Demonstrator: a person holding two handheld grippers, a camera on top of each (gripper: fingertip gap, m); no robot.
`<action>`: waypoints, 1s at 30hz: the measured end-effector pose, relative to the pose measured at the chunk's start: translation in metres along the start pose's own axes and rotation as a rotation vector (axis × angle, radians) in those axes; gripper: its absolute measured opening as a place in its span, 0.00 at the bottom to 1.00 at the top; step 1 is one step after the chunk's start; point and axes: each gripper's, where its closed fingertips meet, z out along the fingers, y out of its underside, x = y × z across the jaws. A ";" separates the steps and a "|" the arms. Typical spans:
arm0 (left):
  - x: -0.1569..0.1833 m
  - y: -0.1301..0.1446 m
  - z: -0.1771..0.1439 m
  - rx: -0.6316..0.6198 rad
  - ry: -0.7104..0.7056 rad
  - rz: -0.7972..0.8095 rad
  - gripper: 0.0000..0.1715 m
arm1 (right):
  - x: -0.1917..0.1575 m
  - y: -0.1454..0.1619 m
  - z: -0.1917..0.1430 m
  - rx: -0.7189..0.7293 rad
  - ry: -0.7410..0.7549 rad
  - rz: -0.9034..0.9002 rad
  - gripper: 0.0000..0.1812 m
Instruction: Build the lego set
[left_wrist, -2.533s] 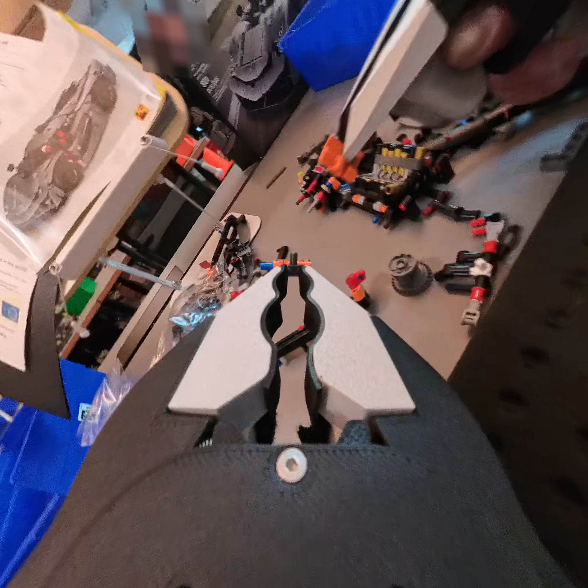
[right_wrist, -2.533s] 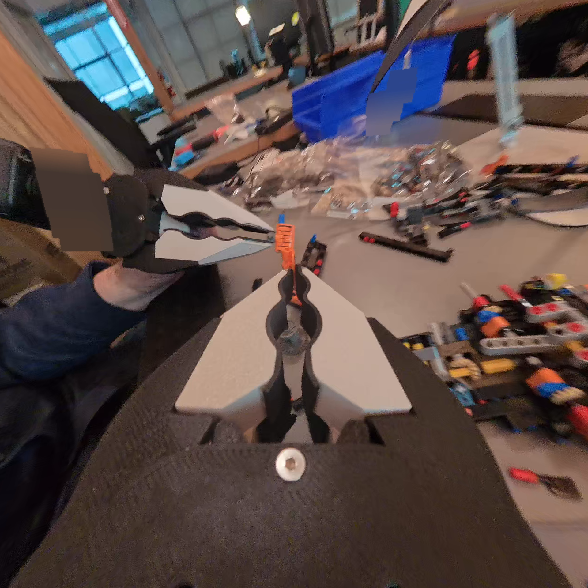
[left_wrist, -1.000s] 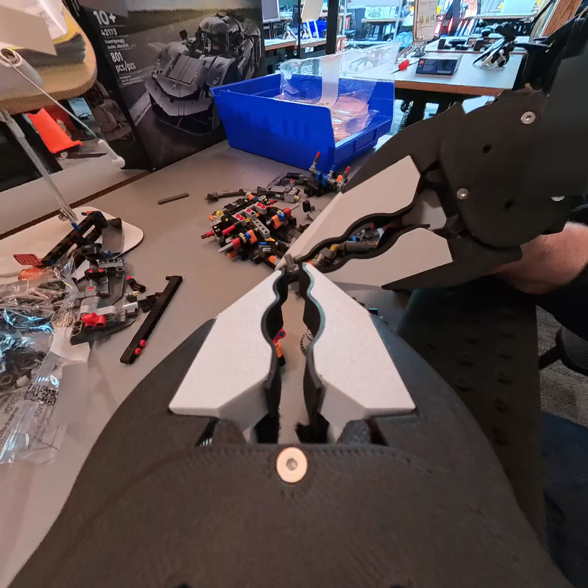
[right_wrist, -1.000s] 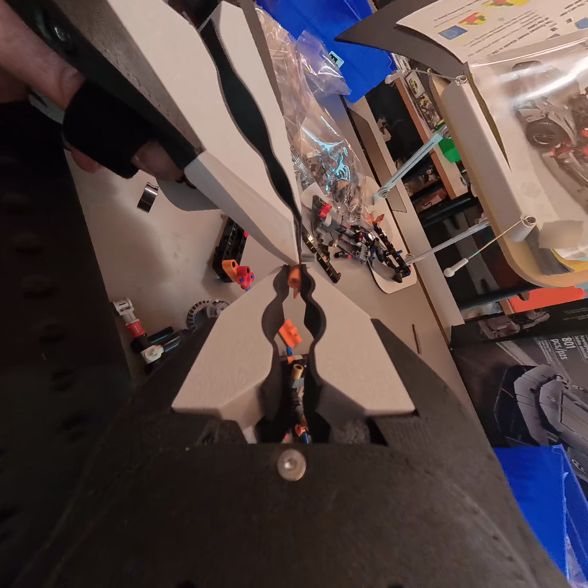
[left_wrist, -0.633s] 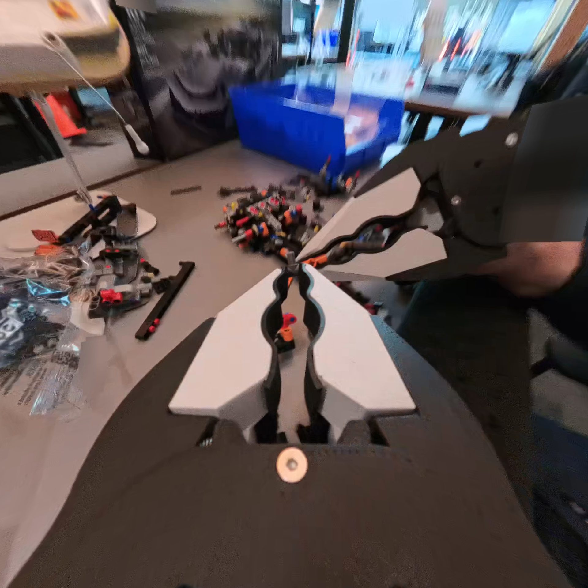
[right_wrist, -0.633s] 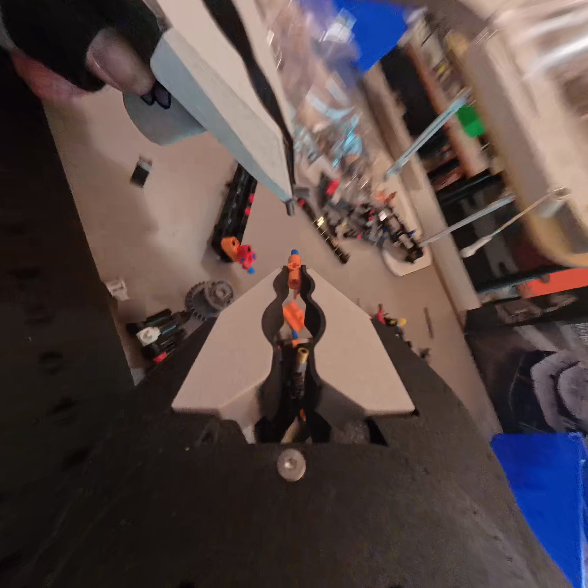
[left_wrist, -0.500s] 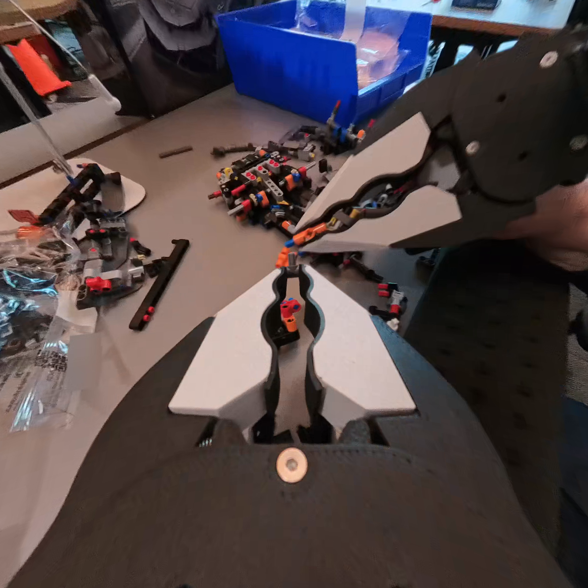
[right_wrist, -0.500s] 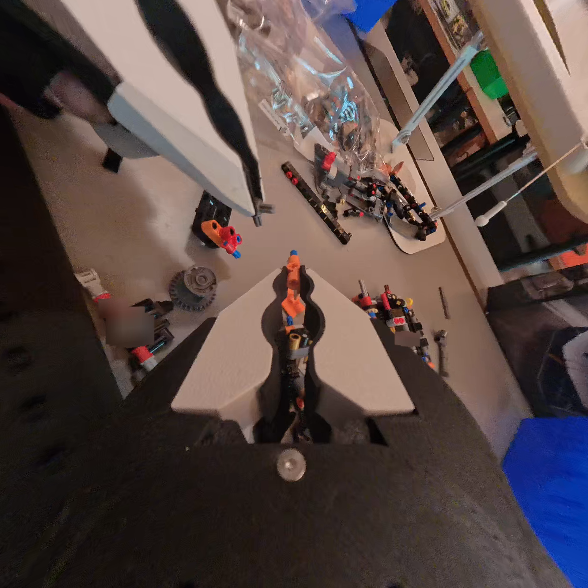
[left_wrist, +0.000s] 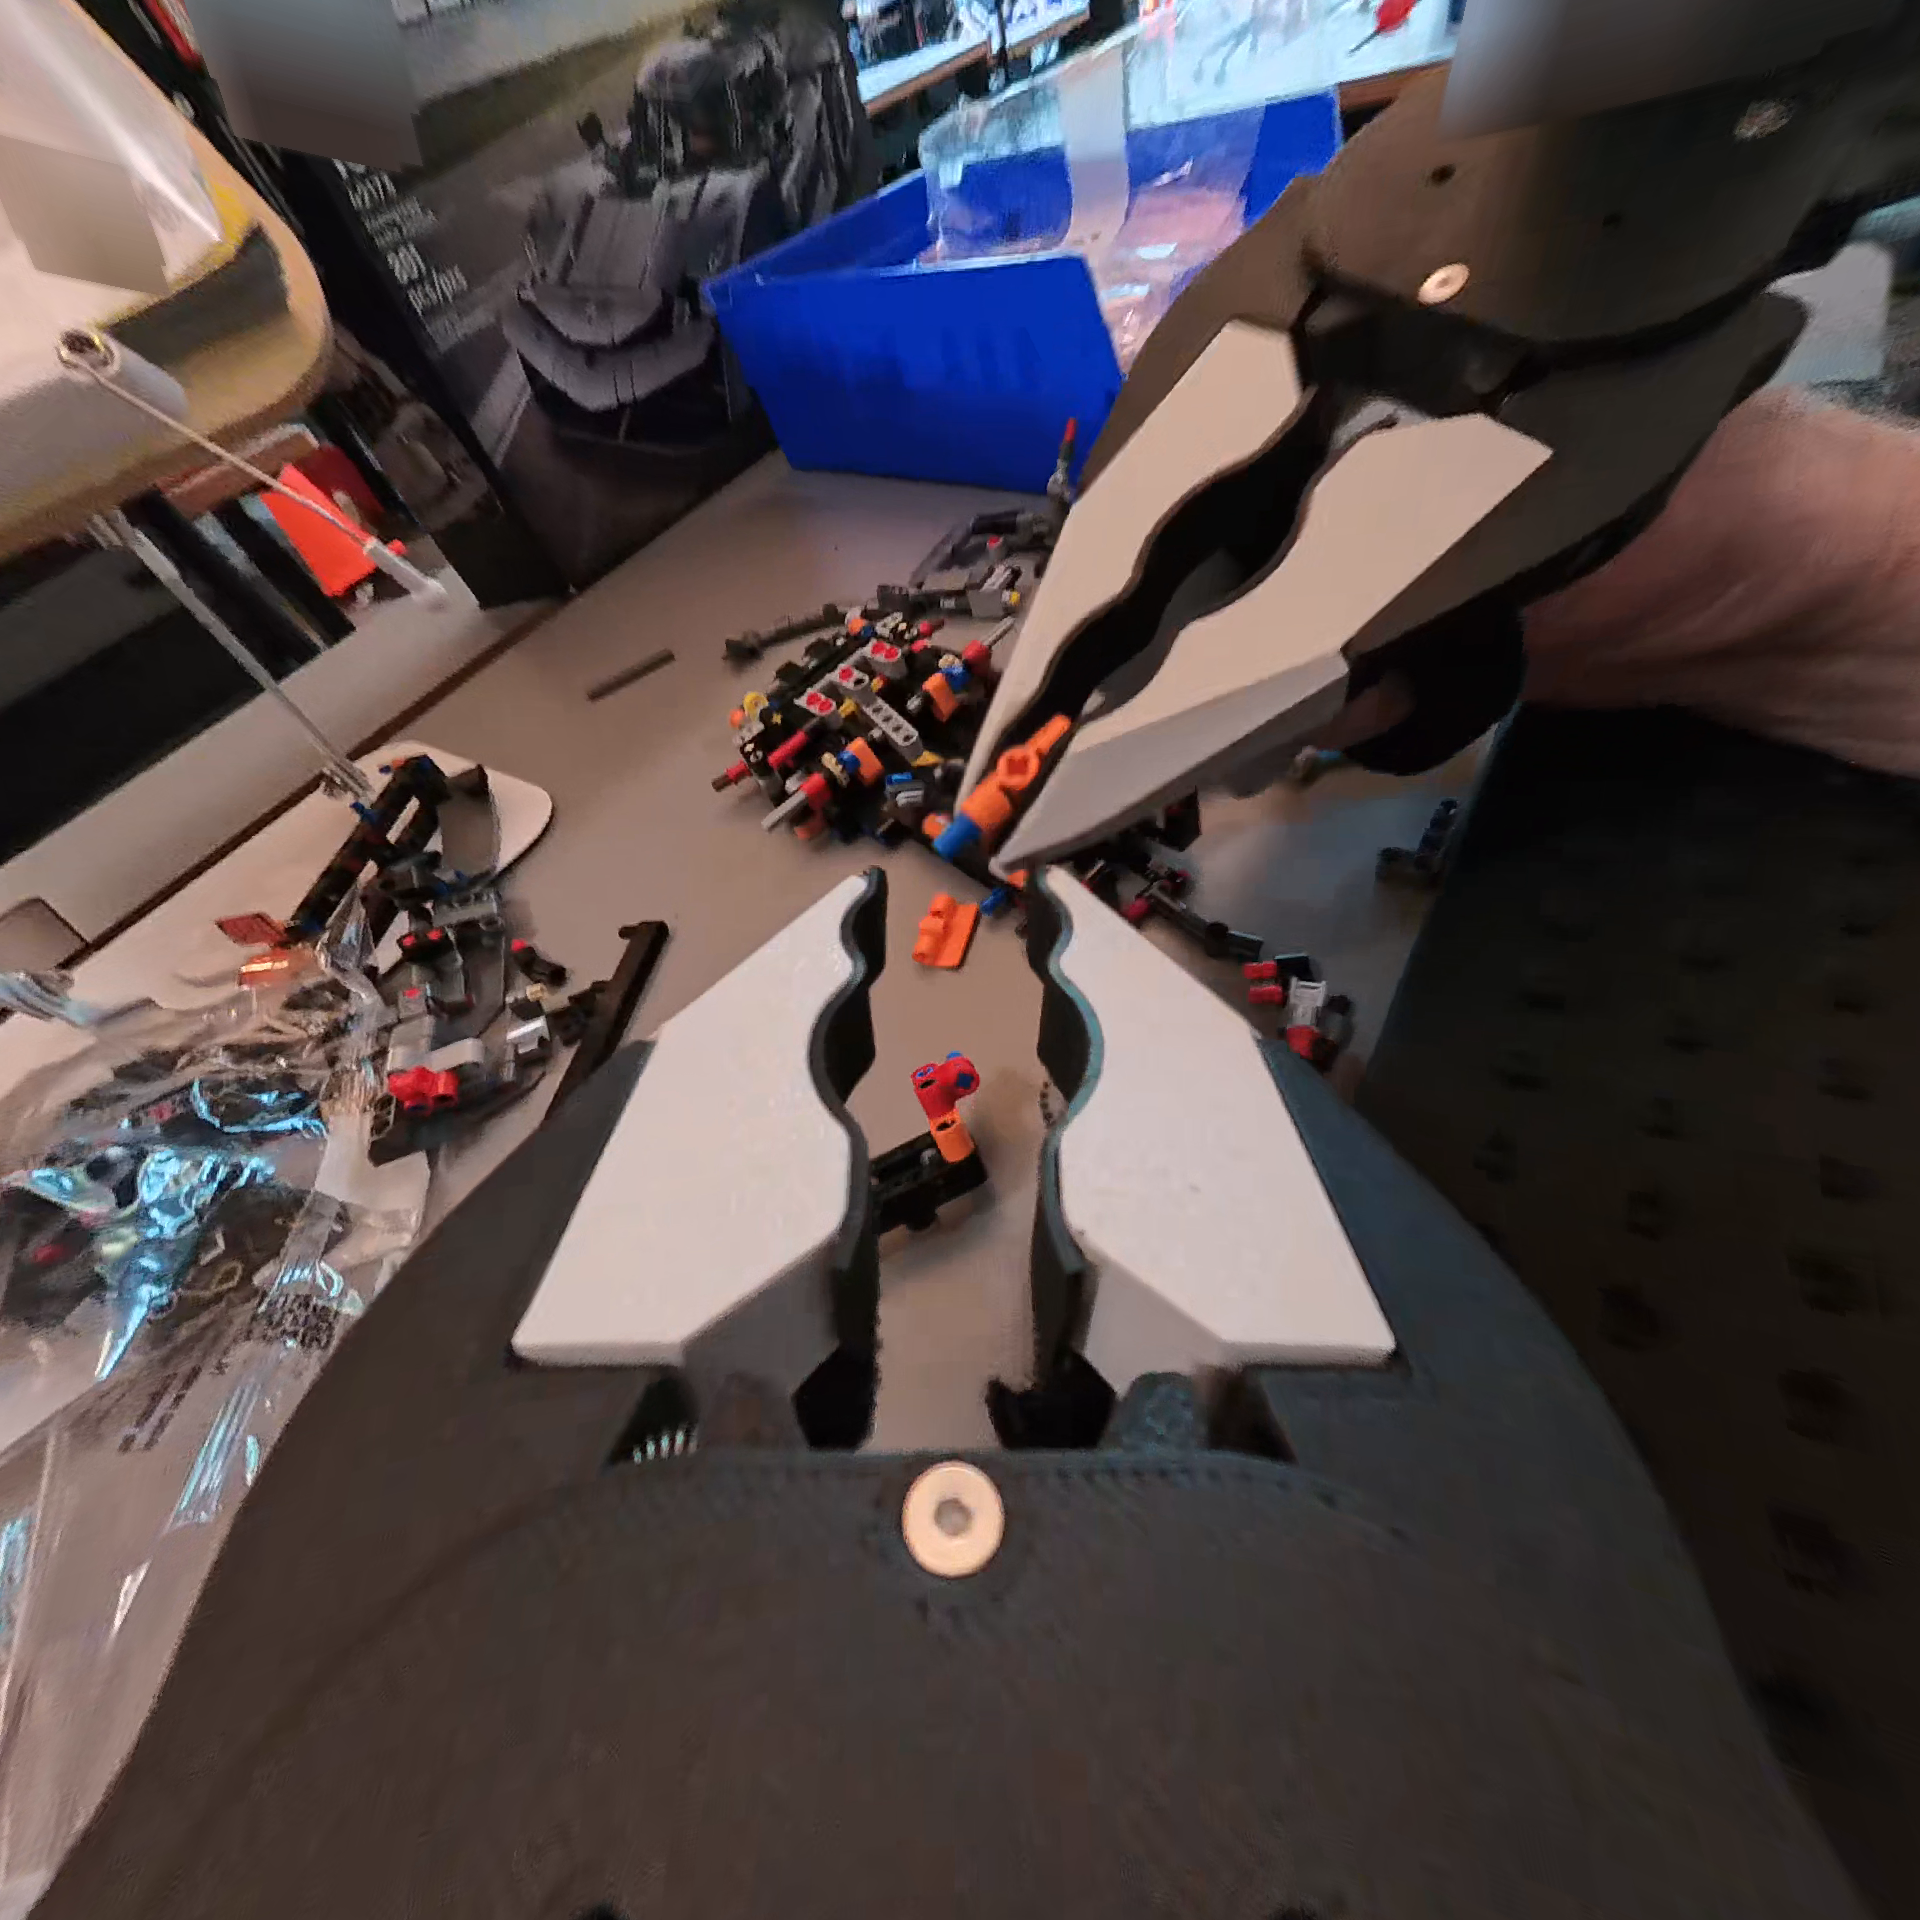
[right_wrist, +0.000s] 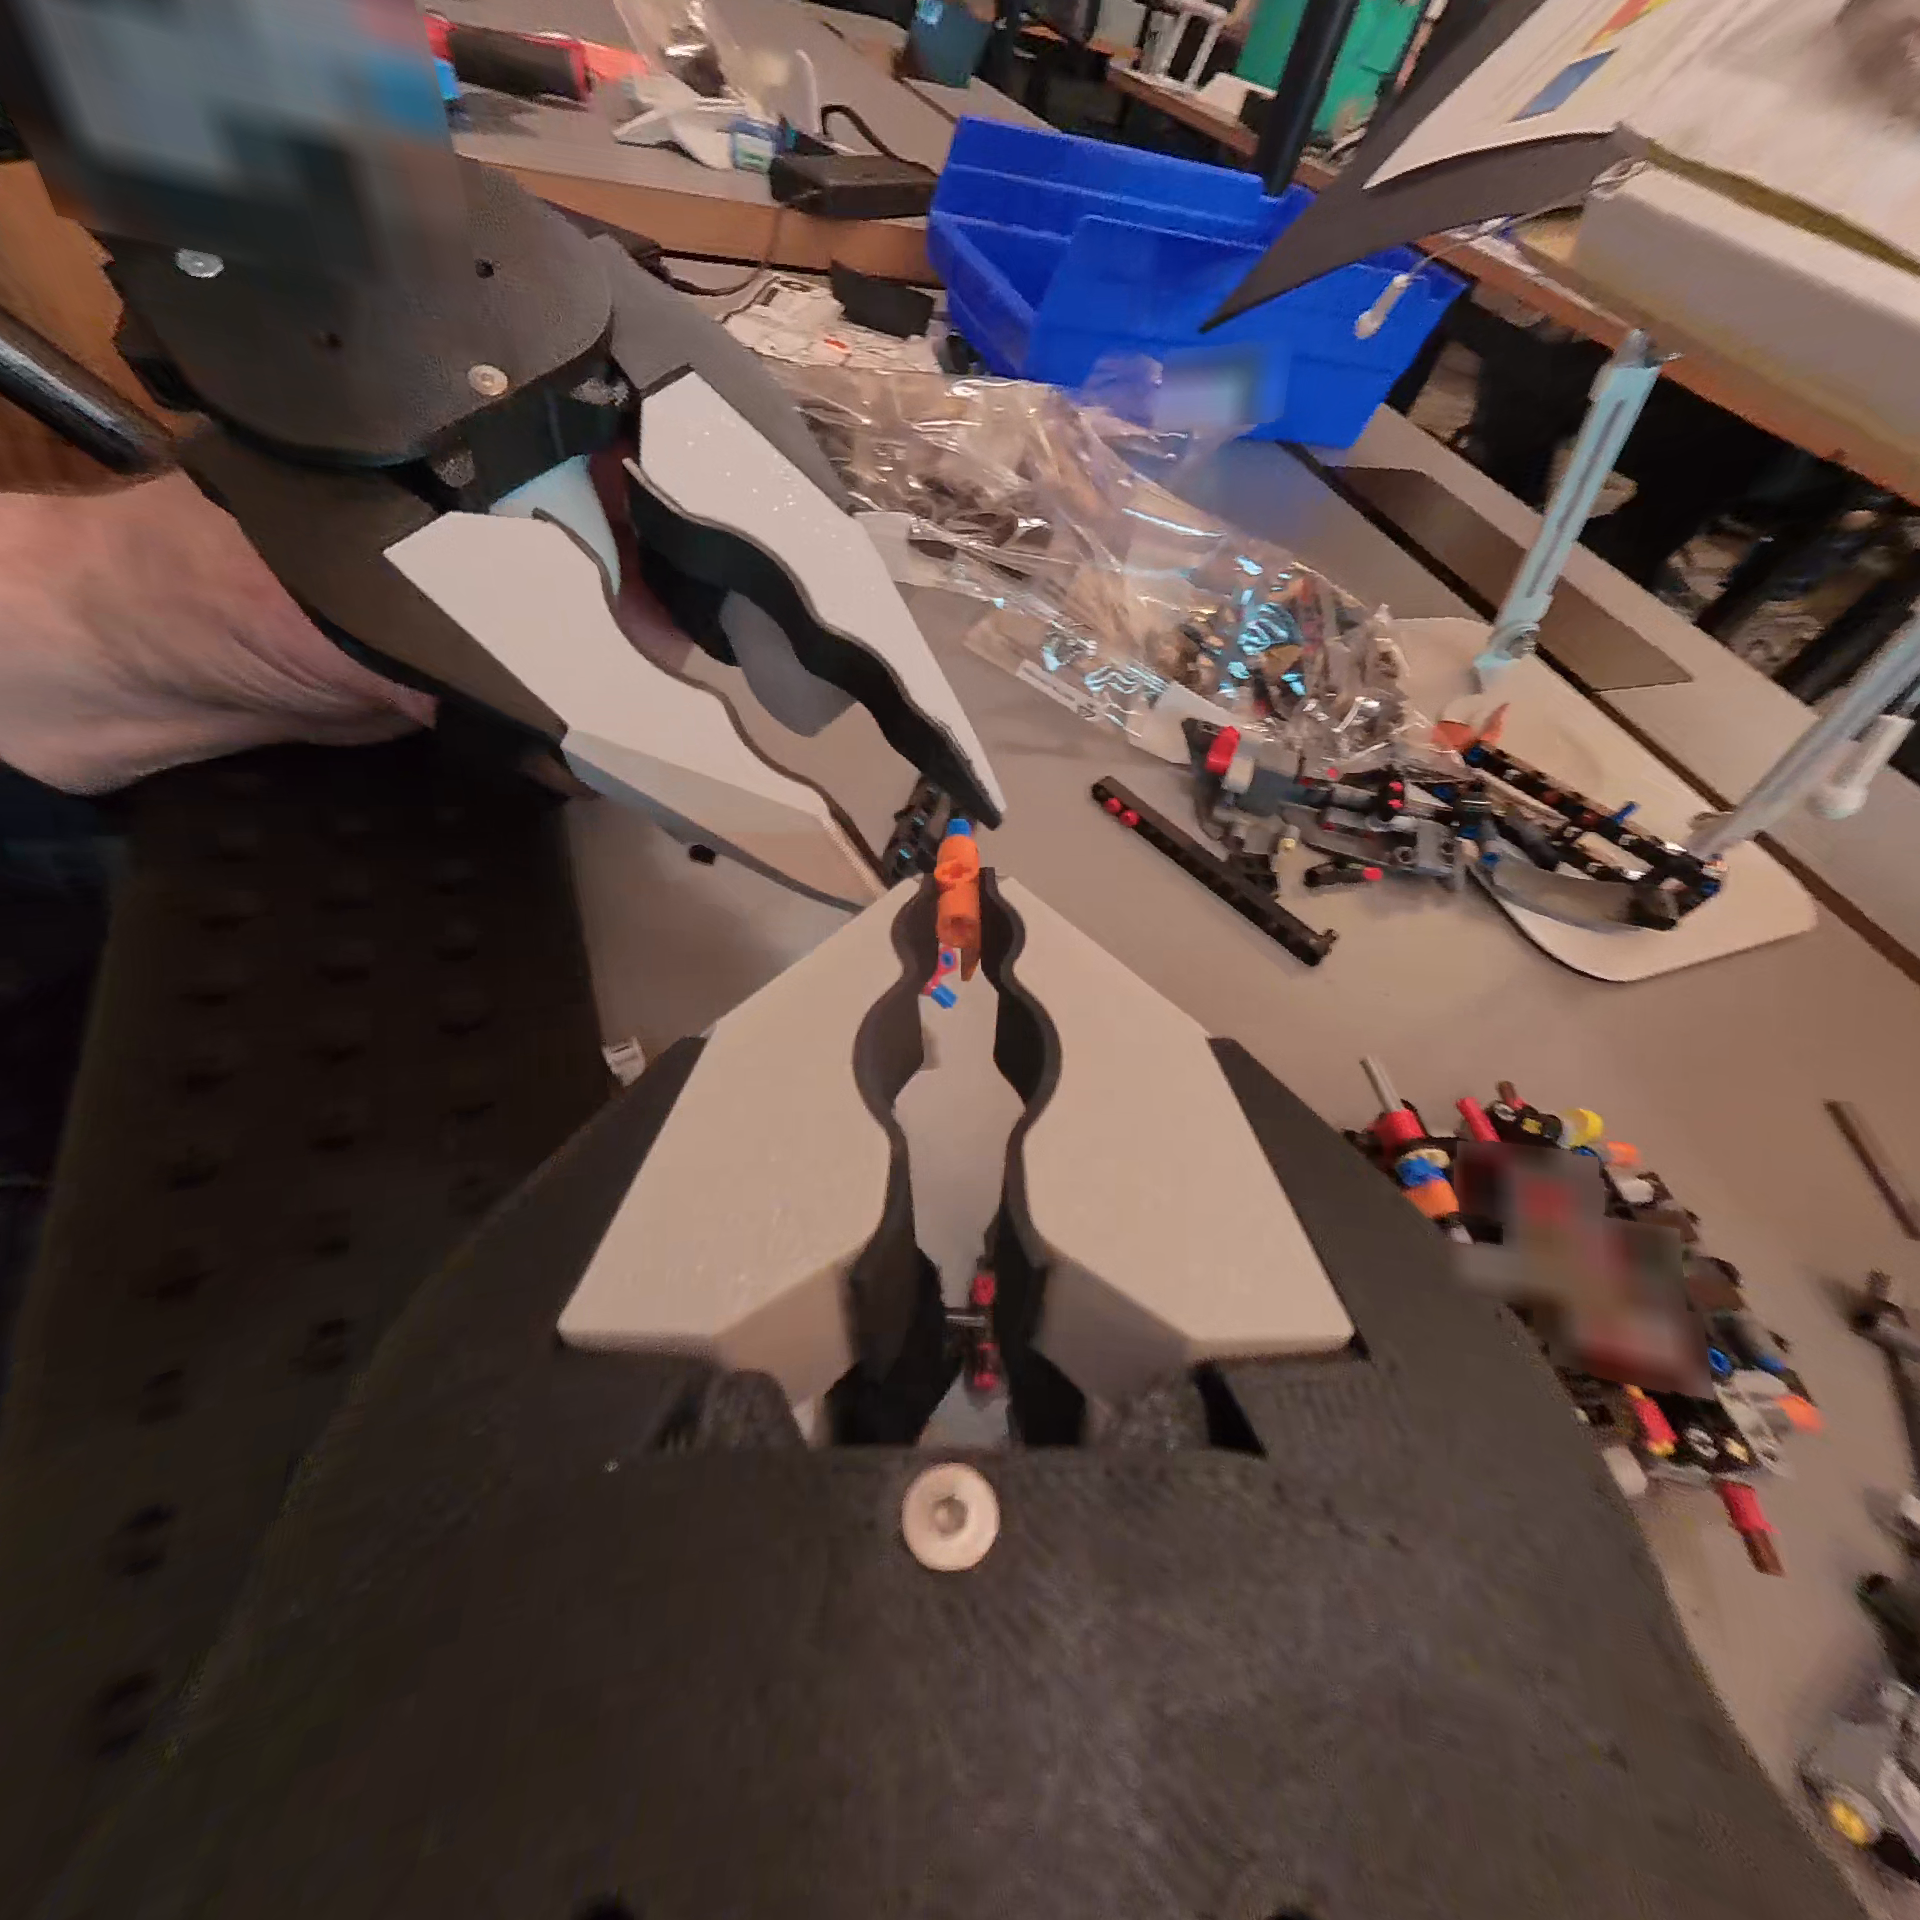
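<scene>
My left gripper (left_wrist: 956, 894) is open and empty, low over the grey table (left_wrist: 665, 790). Between and beyond its fingers lie a small orange piece (left_wrist: 945, 930) and a red, orange and black sub-assembly (left_wrist: 940, 1112). My right gripper (right_wrist: 958, 896) is shut on an orange connector with a blue pin (right_wrist: 956, 878). In the left wrist view it comes in from the upper right, holding that connector (left_wrist: 1003, 784) just past my left fingertips. In the right wrist view the left gripper (right_wrist: 930, 852) hangs open right above the connector. The main Lego build (left_wrist: 862, 727) sits behind.
A black frame build lies on a white plate (right_wrist: 1704, 935) beside a long black beam (right_wrist: 1205, 873). Clear parts bags (left_wrist: 156, 1143) lie at the left. A blue bin (left_wrist: 935, 364) and the set's box (left_wrist: 623, 260) stand at the back. A dark perforated surface (left_wrist: 1662, 1143) is at the right. Left and right tips are no more than a few centimetres apart. From either gripper's tips it is about 10 centimetres to the small orange piece (left_wrist: 945, 930).
My left gripper has opened; it was shut on a small grey pin at the right gripper's tip. The right gripper still holds the orange connector. A small orange piece now shows on the table.
</scene>
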 end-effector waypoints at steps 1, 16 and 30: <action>0.002 -0.001 -0.001 0.004 0.009 0.007 0.12 | -0.001 -0.001 0.000 0.004 -0.008 0.004 0.03; 0.012 -0.019 -0.011 0.140 0.095 -0.018 0.05 | -0.014 -0.007 -0.007 0.062 -0.172 0.114 0.03; 0.017 -0.039 -0.030 0.298 0.266 -0.179 0.06 | -0.028 -0.027 -0.020 0.191 -0.353 0.231 0.03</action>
